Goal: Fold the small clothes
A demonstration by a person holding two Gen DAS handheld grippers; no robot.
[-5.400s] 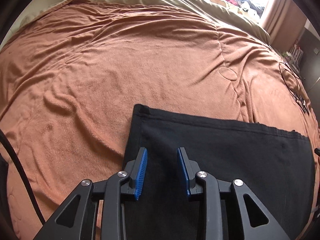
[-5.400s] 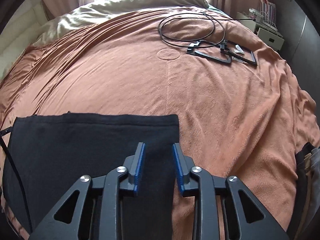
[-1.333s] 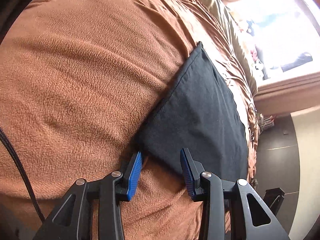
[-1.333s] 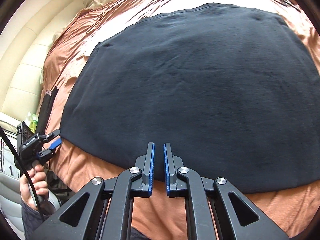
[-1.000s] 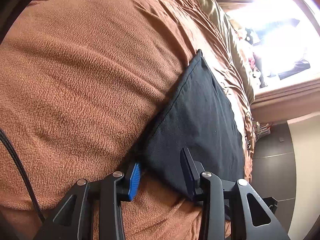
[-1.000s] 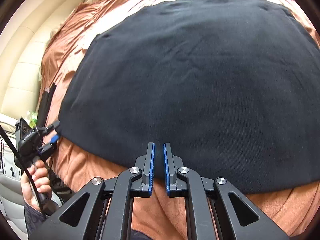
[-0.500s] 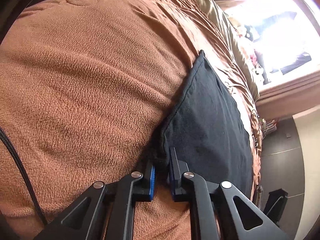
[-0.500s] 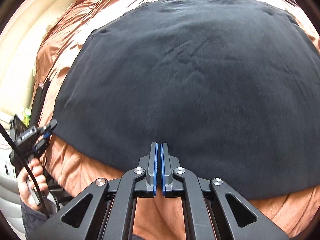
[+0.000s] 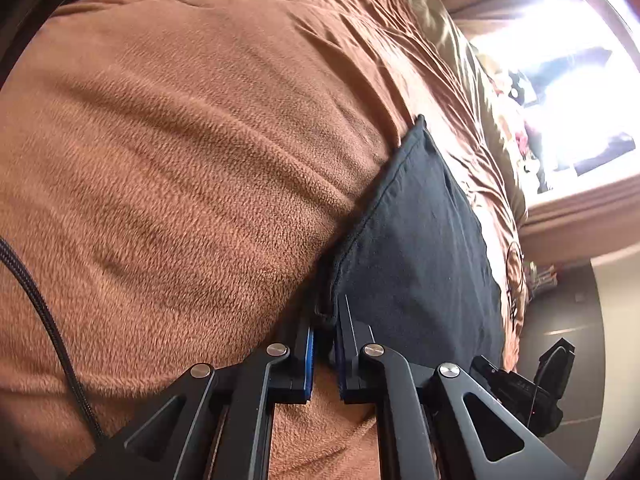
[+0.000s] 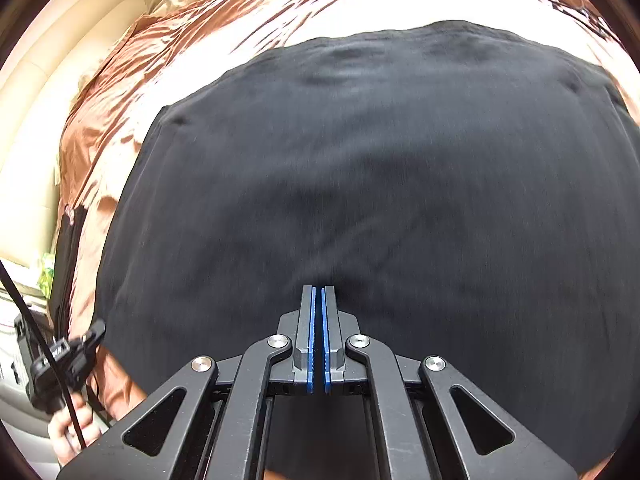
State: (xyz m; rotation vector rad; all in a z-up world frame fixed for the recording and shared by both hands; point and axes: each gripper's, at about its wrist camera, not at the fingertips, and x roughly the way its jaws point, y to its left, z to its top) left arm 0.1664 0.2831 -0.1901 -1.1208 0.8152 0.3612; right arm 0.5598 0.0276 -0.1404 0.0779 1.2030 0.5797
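Both grippers have clamped onto the black garment: your left gripper pinches its corner, your right gripper its near hem. Judged next: lift together and fold it over the brown blanket.

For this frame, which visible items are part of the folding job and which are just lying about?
Part of the job:
- black garment, spread on the blanket
- left gripper, shut on the garment's corner
- right gripper, shut on its near edge

Just lying about:
- brown blanket underneath
- beige bedding beyond it
- cable loop at the far side
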